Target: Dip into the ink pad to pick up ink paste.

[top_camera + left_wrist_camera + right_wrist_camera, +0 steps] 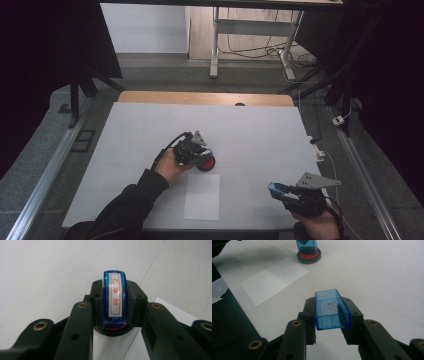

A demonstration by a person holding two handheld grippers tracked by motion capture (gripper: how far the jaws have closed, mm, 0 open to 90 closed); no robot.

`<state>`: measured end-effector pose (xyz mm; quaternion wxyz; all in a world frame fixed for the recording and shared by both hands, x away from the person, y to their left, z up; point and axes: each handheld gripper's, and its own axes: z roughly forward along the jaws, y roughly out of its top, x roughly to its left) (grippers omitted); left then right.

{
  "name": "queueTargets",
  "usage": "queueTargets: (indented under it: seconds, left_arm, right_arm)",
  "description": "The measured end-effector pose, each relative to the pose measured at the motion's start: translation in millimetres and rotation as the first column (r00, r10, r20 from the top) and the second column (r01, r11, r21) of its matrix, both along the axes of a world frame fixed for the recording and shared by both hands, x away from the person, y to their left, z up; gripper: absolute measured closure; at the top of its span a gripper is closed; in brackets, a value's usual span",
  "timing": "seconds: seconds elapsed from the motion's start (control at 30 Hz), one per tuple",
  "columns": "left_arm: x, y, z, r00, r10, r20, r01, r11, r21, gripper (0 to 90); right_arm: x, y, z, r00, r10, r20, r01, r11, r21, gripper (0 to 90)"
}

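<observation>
At frame centre, the left hand-held gripper (196,152) clamps the blue stamp (115,298) onto the red ink pad (206,163), just above the paper sheet (202,196). At lower right, near the bench (260,135) edge, the right hand-held gripper (280,192) grips the blue cap (331,310). Open bench lies beyond.

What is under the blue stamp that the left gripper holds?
The blue stamp stands on a round red ink pad in a black dish. The stamp's printing face cannot be seen; it is pressed down onto the pad.
</observation>
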<state>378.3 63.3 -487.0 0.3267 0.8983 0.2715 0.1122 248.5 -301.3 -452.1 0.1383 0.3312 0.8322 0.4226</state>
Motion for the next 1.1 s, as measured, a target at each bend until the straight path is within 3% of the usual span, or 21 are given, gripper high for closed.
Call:
queueTargets:
  seconds: [0.57,0.7,0.97,1.1]
  left_arm:
    - [13.9,13.9,-4.3,0.9938,0.011,-0.111,-0.023,0.9935,-0.111,70.4]
    - [12.1,12.3,-4.1,0.9952,0.013,-0.097,-0.023,0.9947,-0.101,70.4]
    - [-1.4,-0.4,-1.8,0.9998,0.018,0.002,-0.018,0.9998,-0.010,70.4]
    - [-0.6,1.2,-2.7,0.9994,0.032,-0.010,-0.033,0.9989,-0.034,70.3]
  right_arm:
    - [0.3,0.6,-0.6,1.0000,0.006,-0.002,-0.006,1.000,0.002,67.9]
    - [0.2,0.7,-0.5,1.0000,0.005,-0.002,-0.005,1.000,-0.002,68.0]
    - [-0.1,1.0,-0.5,1.0000,0.008,0.000,-0.008,1.000,-0.002,68.0]
    - [-0.6,1.2,-0.3,1.0000,0.008,0.002,-0.008,1.000,-0.007,68.0]
